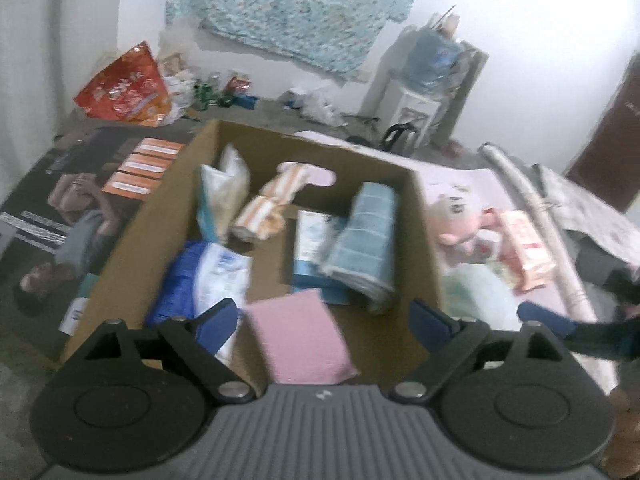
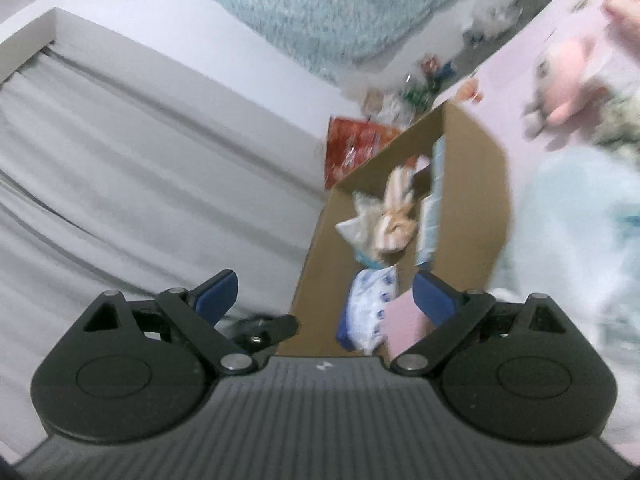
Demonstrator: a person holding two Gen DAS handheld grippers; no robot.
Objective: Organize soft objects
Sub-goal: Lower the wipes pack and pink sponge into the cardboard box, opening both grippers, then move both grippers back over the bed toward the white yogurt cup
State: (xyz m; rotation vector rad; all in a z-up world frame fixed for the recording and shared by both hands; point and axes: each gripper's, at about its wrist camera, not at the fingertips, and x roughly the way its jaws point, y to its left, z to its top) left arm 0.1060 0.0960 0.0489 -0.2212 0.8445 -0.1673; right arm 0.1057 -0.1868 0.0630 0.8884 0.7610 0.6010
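Note:
A brown cardboard box (image 1: 424, 216) stands on the floor and holds several soft things: a pink sponge (image 1: 304, 336), a rolled blue towel (image 1: 368, 240), an orange striped cloth (image 1: 276, 200) and blue-white packs (image 1: 208, 276). My left gripper (image 1: 326, 320) is open above the box, the pink sponge lying loose between its fingers. My right gripper (image 2: 326, 296) is open and empty, tilted over the same box (image 2: 476, 200). A pink plush toy (image 1: 456, 220) lies on the pink mat right of the box; it also shows in the right wrist view (image 2: 568, 80).
A pale green soft item (image 1: 476, 296) and a pink-orange pack (image 1: 524, 248) lie on the mat by the box. A rolled mat (image 1: 532, 224) lies further right. A red bag (image 1: 128, 88) and a water dispenser (image 1: 424, 92) stand by the far wall.

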